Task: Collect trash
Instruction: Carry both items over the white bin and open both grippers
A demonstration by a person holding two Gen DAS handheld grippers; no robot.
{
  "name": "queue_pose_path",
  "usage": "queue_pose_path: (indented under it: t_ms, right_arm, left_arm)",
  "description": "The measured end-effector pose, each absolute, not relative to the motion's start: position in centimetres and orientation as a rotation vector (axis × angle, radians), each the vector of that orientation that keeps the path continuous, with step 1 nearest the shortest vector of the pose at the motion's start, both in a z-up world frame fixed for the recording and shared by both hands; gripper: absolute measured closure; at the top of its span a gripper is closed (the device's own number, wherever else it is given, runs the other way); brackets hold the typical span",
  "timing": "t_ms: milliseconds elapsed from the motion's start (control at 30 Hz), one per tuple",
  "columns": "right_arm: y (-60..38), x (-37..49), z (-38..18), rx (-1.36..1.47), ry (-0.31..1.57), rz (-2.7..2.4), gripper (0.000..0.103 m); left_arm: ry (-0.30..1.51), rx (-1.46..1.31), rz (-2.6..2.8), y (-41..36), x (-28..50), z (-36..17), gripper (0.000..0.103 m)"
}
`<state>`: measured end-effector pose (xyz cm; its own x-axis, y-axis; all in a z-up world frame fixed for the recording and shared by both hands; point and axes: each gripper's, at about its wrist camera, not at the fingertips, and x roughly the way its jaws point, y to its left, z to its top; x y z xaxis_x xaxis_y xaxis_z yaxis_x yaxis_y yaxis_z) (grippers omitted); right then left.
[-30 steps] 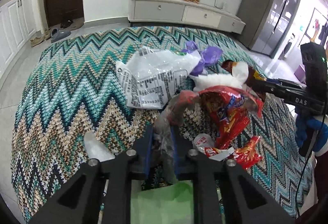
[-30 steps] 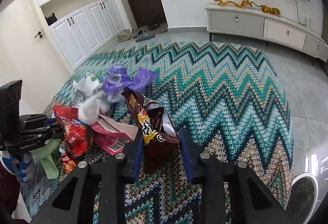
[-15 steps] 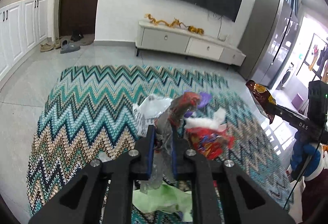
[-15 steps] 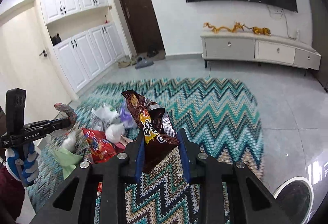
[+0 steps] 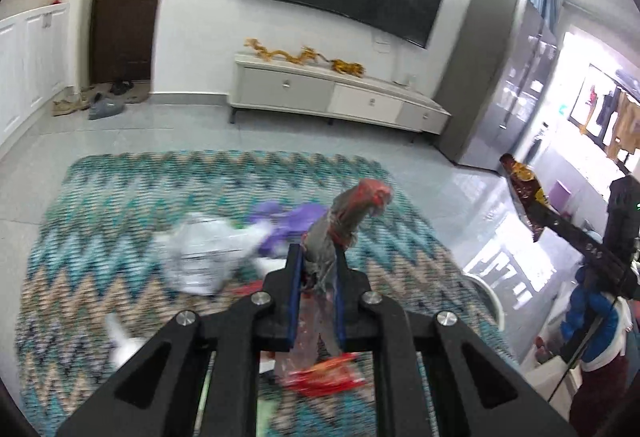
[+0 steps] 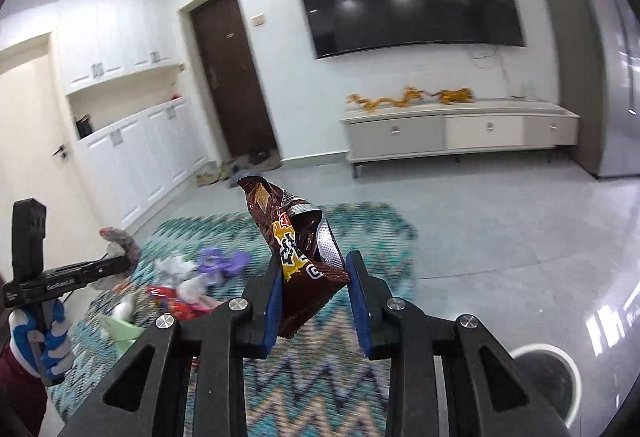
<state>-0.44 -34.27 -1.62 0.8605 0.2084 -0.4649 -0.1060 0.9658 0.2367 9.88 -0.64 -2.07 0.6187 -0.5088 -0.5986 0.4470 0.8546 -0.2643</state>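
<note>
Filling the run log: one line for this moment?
left gripper: shut on crumpled wrapper | right gripper: shut on brown snack bag | bin: nearby

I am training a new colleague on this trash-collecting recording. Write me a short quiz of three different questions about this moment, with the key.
1. True or false: the right hand-held gripper is empty.
2. Multiple choice: what does the left hand-held gripper hold? A) a purple wrapper B) a crumpled grey and red wrapper C) a green sheet
3. Fill in: the trash not yet collected lies on the zigzag ___.

Key
1. False. It is shut on the brown snack bag.
2. B. The crumpled grey and red wrapper sticks up between its pads; the purple wrapper lies on the floor covering.
3. Rug. The zigzag rug has the white plastic bag on it.
</note>
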Motion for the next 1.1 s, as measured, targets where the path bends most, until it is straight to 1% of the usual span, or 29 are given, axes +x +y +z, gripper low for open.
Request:
queue_pose_path:
  t_ms: [167, 300, 600, 900, 1033, 1067, 1100]
  right_arm:
    - [-40.2, -2.7, -3.5, 0.292, 0.522, 0.022, 0.075]
    - [-44.8, -4.7, -5.9, 0.348, 0.561, -0.125, 0.075]
    - [-54.0, -8.3, -13.3, 0.468, 0.717, -0.397, 0.075]
    - [-59.9, -8.5, -18.5, 0.522, 0.822, -0.508, 0.074]
    - [-61.3, -8.3, -19.6, 0.539, 0.84, -0.542, 0.07]
    - [-61.7, -8.3, -19.9, 0.542, 0.845, -0.554, 0.069]
    - [-61.8, -8.1, -20.1, 0.543, 0.849, -0.565, 0.067]
  left_arm:
    - [0.747, -0.057, -0.668, -7.7, 10.2, -2.2, 0.091]
    - [0.789, 0.002, -0.77, -14.9, 10.2, -3.0, 0.091]
    - [0.949, 0.125, -0.917, -31.0, 9.8, -7.7, 0.091]
    - [1.066, 0.192, -0.947, -41.1, 8.6, -12.6, 0.089]
    - [1.099, 0.158, -0.985, -43.9, 8.2, -13.3, 0.089]
    - [1.11, 0.145, -0.997, -44.4, 8.3, -13.4, 0.087]
    - [1.121, 0.13, -1.007, -44.7, 8.4, -13.4, 0.079]
